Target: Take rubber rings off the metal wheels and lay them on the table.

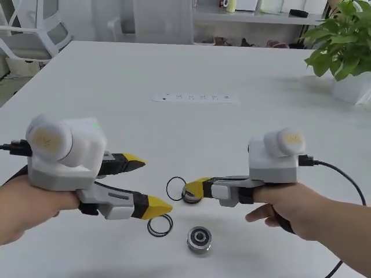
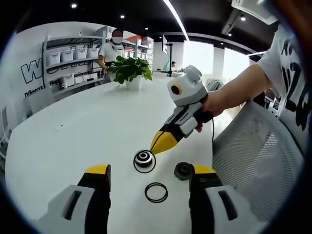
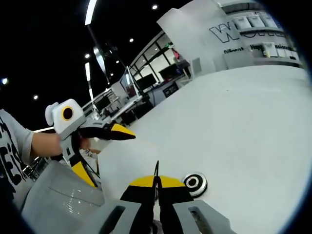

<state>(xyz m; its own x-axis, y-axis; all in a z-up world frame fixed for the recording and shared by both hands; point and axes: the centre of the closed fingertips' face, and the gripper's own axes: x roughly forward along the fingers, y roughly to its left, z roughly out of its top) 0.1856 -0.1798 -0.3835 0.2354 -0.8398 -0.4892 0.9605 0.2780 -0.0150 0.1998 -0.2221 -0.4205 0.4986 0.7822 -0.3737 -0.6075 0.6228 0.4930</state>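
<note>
**Pinching a rubber ring beside its wheel**

We see the right gripper (image 1: 191, 188) reaching in from the right, low over the white tabletop (image 1: 174, 69). Its jaws are together. In the right gripper view a thin black line stands up between its yellow tips (image 3: 156, 181), which we take for the edge of the rubber ring (image 1: 168, 189).

In the left gripper view that ring (image 2: 145, 172) lies slack around a metal wheel (image 2: 144, 158), and the right gripper's tip (image 2: 158, 145) touches its far-right edge. In the head view the wheel (image 1: 191, 198) sits just under the tip.

The left gripper (image 1: 152, 183) hovers at the left with its jaws wide apart, holding nothing. A loose ring (image 1: 149, 226) lies flat on the tabletop just near of it. A second wheel (image 1: 199, 239) rests to the right of that ring, near us.

A power strip (image 1: 194, 98) lies further off, and a potted plant (image 1: 342, 40) stands at the far right.
</note>
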